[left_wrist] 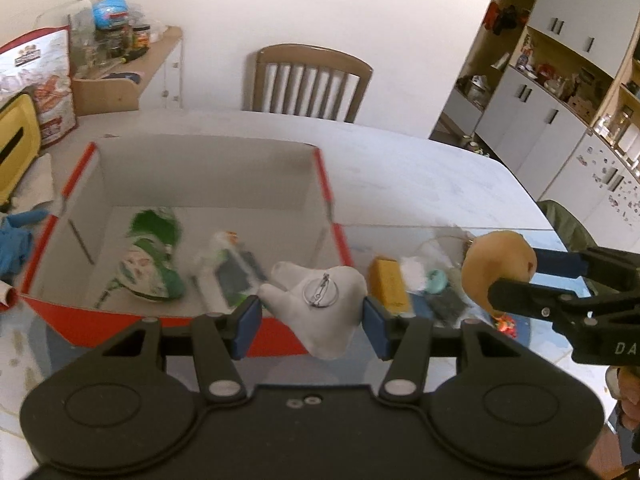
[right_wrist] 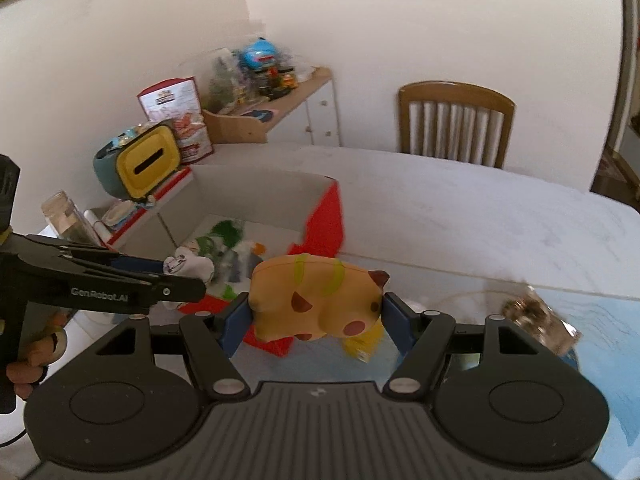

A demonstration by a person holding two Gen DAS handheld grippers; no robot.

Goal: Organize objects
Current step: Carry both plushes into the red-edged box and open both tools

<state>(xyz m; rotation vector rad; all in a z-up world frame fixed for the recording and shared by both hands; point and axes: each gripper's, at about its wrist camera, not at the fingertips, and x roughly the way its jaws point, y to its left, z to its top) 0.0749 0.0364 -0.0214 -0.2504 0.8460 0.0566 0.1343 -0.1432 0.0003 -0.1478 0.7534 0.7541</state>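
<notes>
Left gripper [left_wrist: 312, 322]: clenched on white plush badge with metal pin [left_wrist: 320, 312], seemingly above the red-rimmed cardboard box [left_wrist: 200, 160]. Right gripper [right_wrist: 316, 320]: grasping yellow plush cat toy [right_wrist: 316, 300] between fingers.

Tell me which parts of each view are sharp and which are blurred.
Left wrist view: the left gripper and its white plush are crisp; the items inside the box smear. Right wrist view: the right gripper and yellow plush are sharp; the shiny object at right is motion-blurred.

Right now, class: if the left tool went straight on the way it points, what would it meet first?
Probably the open box: the left tool, shut on the white plush, points over its near red wall; depth is unclear.
</notes>
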